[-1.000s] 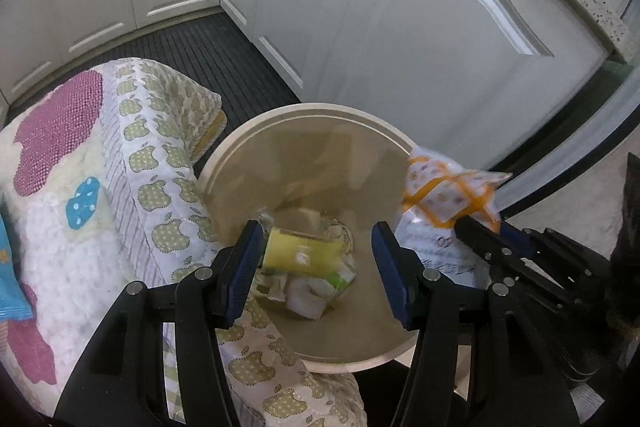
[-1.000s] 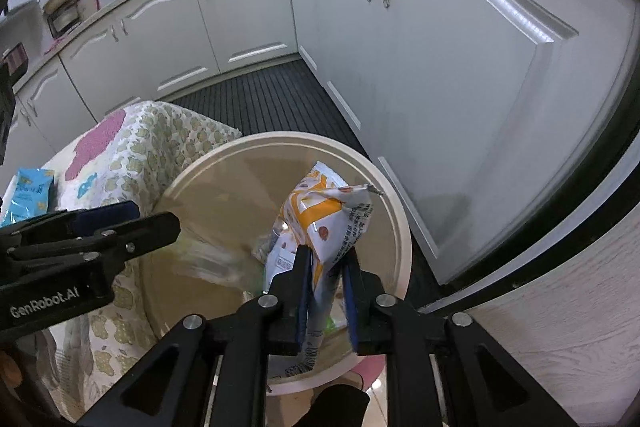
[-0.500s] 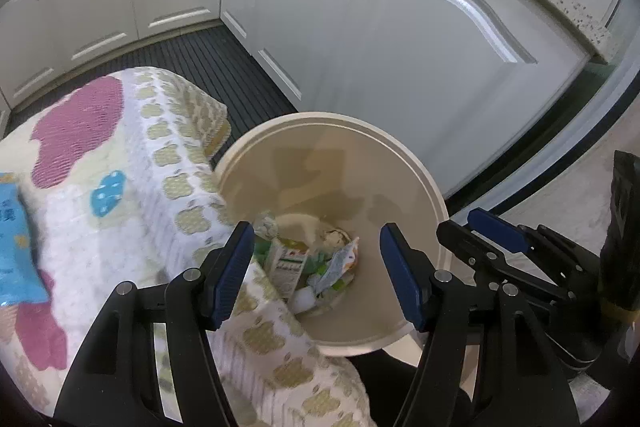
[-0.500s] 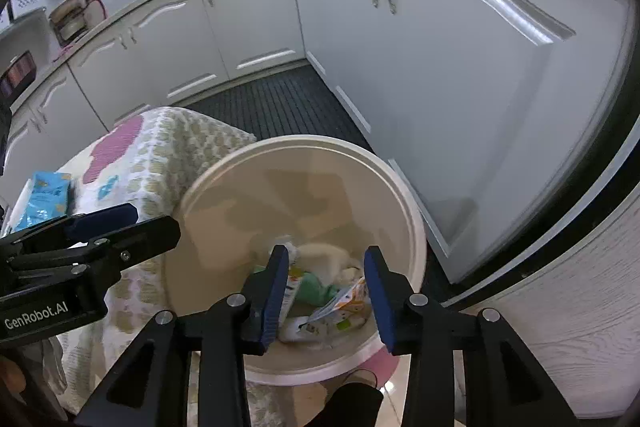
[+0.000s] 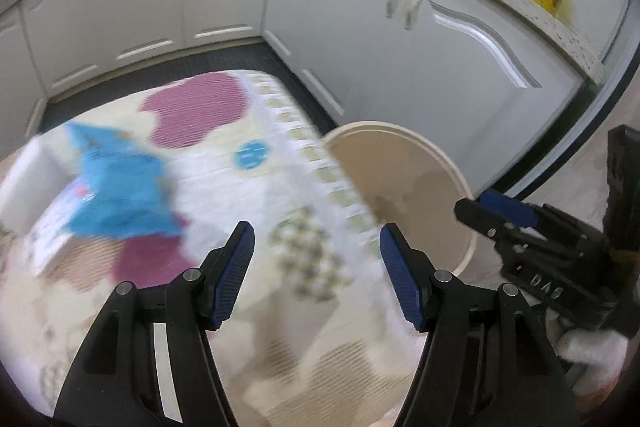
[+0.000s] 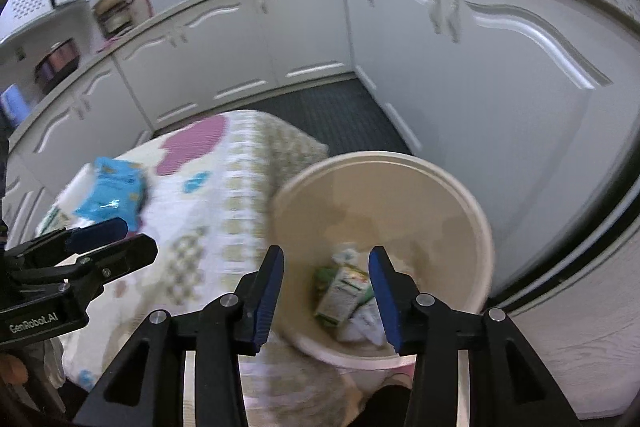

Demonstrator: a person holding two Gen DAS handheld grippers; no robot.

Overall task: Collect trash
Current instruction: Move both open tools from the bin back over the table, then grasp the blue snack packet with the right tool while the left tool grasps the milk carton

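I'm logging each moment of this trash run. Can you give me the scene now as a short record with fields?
left gripper: open, empty, over the patterned cloth
right gripper: jaws have just been opening, empty, above the bin
bin contents: wrappers and a small carton at the bottom
left to collect: blue packet on the cloth

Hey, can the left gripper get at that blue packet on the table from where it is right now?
Probably yes. The left gripper is open and empty above the patterned cloth, and the blue packet lies uncovered on it, off to the gripper's left, with nothing in between. The picture is blurred, so the gap is hard to judge.
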